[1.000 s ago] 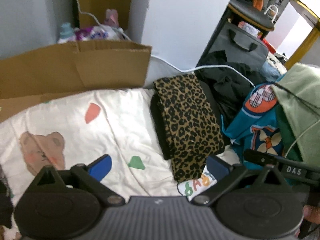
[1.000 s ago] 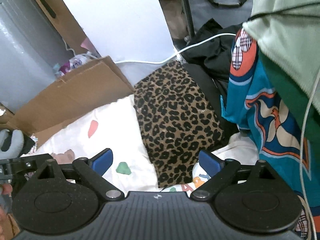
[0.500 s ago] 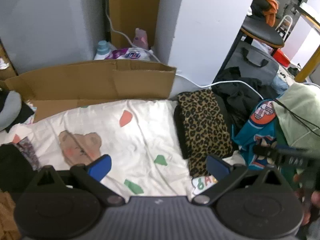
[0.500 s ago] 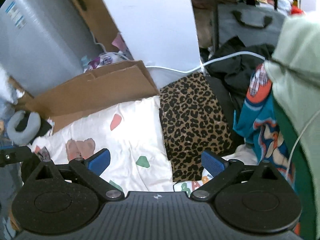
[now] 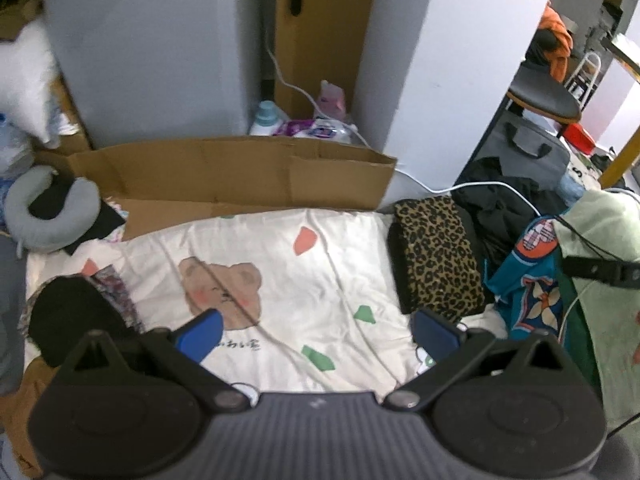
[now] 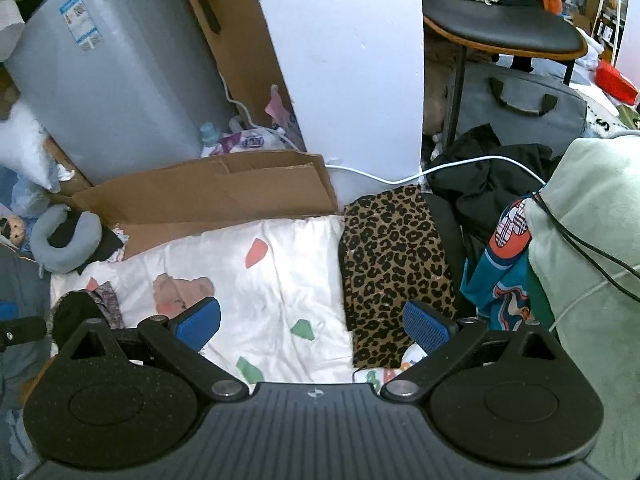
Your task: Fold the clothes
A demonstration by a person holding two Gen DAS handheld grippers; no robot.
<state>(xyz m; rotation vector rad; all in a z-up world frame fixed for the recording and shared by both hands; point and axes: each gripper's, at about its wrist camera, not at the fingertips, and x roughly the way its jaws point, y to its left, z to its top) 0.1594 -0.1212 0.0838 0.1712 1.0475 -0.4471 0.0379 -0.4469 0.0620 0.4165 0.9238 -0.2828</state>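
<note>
A folded leopard-print garment (image 5: 438,256) (image 6: 394,256) lies on a black folded piece at the right edge of a white bear-print sheet (image 5: 280,276) (image 6: 256,288). A teal patterned garment (image 5: 528,284) (image 6: 500,276) hangs to its right beside pale green cloth (image 5: 600,240) (image 6: 592,232). A dark garment (image 5: 72,316) (image 6: 76,312) sits at the sheet's left. My left gripper (image 5: 316,334) is open above the sheet, holding nothing. My right gripper (image 6: 312,324) is open too, its right pad near the leopard piece's front end.
A flattened cardboard box (image 5: 240,172) (image 6: 208,192) lies behind the sheet. A grey neck pillow (image 5: 48,208) (image 6: 64,236) is at left. Black clothes with a white cable (image 5: 500,200) (image 6: 480,176), a grey bag (image 6: 520,104) and a black stool (image 6: 500,32) stand at right.
Both grippers have pulled back and up from the leopard-print garment, so more of the sheet, box and room shows. The garment stays where it lay, and both grippers remain open.
</note>
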